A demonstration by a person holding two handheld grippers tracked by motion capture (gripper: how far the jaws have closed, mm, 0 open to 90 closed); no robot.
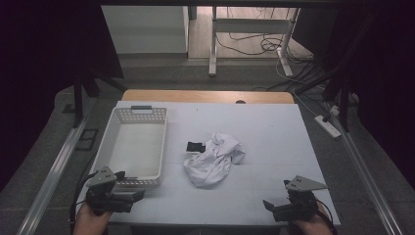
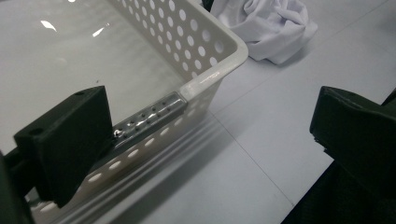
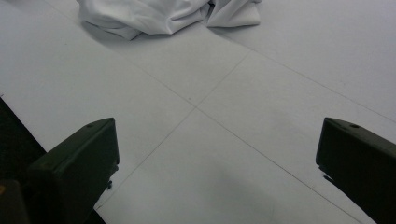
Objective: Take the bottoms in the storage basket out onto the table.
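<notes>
The white desk (image 1: 274, 127) holds an empty white basket (image 1: 105, 147) on your left. Near the middle lies a crumpled white cloth (image 1: 213, 159), soft, light and floppy. Pinch a raised fold. Your left hand-held gripper (image 1: 137, 195) and right hand-held gripper (image 1: 270, 205) both gape wide, holding nothing.

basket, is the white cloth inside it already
No, the white cloth lies crumpled on the table beside the basket.
</notes>
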